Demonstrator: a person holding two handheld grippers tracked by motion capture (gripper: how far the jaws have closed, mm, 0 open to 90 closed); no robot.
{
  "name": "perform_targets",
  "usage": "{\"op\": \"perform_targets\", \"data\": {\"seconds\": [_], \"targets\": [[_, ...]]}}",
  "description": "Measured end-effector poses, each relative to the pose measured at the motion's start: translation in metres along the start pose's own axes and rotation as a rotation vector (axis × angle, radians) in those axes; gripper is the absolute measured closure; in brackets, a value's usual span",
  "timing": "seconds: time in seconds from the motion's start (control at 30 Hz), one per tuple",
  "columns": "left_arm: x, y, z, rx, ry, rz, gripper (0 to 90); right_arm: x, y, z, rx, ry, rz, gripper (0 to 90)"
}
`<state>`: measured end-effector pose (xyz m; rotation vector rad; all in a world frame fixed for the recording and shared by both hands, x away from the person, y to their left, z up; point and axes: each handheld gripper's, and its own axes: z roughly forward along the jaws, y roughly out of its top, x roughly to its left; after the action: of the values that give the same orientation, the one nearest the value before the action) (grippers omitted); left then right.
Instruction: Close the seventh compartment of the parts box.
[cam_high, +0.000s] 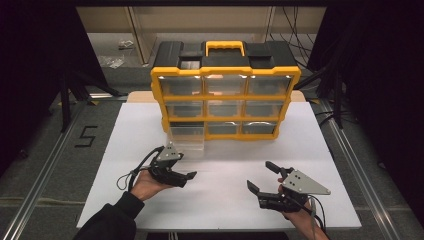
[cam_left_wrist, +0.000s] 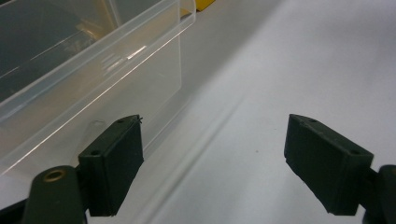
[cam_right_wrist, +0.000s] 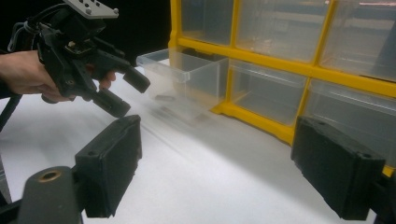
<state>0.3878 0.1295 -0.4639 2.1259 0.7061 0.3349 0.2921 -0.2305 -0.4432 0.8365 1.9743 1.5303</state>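
Bottom-left clear drawer (cam_high: 187, 136) pulled partway out of the yellow organiser cabinet (cam_high: 225, 97), front overhanging the white table sheet (cam_high: 310, 150); remaining drawers seated flush. Left gripper (cam_high: 184, 175) held just in front of and below the drawer, jaws spread wide, nothing between them; in the left gripper view the drawer's clear wall (cam_left_wrist: 93, 88) just beyond the left jaw, the right jaw over bare sheet. Right gripper (cam_high: 262, 177) well apart from the drawer, low over the sheet at the near right, jaws likewise wide open and empty. Drawer contents: not discernible through the clear plastic, apart from a faint dark smudge inside in the right gripper view (cam_right_wrist: 164, 98). Likely faults from this state: drawer pulled past its stop and dropped off the rail, caused by an extended pull with no support beneath; thin clear wall slipping or flexing under the pads, caused by a grip on one edge only; cabinet sliding or tipping forward, caused by pulling without bracing from the right gripper; missed closure, caused by poor visibility of the transparent rim.
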Motion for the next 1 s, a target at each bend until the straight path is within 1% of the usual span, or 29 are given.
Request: {"op": "perform_targets", "data": {"seconds": [0.13,0.27,0.33,0.4,0.47,0.53,0.63,0.7,0.8,0.87,1.0], "targets": [[0.002,-0.001,-0.001,-0.002,0.010,-0.008,22.1,0.000,0.000,0.001,0.000,0.000,0.004,17.3],[0.004,-0.002,-0.001,0.005,0.038,-0.013,27.1,0.000,0.000,0.001,-0.001,0.003,0.002,17.3],[0.005,-0.002,-0.001,0.009,0.055,-0.016,32.2,0.000,0.000,0.001,0.002,0.003,0.002,17.3],[0.007,-0.002,-0.001,0.007,0.063,-0.019,38.5,0.000,0.000,0.001,0.000,0.003,0.003,17.3],[0.008,-0.002,-0.002,-0.002,0.081,-0.022,45.8,0.000,0.000,0.001,0.001,0.002,0.004,17.3],[0.010,-0.002,-0.003,-0.013,0.081,-0.028,55.4,0.000,0.000,0.001,0.000,0.001,0.005,17.4],[0.012,-0.002,-0.004,-0.017,0.100,-0.035,65.5,0.000,0.000,0.001,0.000,0.003,0.003,17.4],[0.013,-0.002,-0.005,-0.019,0.126,-0.030,71.9,0.000,0.000,0.001,0.004,0.002,0.002,17.4],[0.016,-0.002,-0.004,-0.022,0.153,-0.035,81.8,0.000,0.000,0.002,0.004,0.002,0.002,17.5],[0.018,-0.002,-0.004,-0.023,0.161,-0.039,86.2,0.000,0.000,0.002,0.005,0.002,0.003,17.5],[0.022,-0.003,0.000,-0.023,0.173,-0.049,89.2,0.000,0.000,0.002,0.005,0.002,0.002,17.5]]}}
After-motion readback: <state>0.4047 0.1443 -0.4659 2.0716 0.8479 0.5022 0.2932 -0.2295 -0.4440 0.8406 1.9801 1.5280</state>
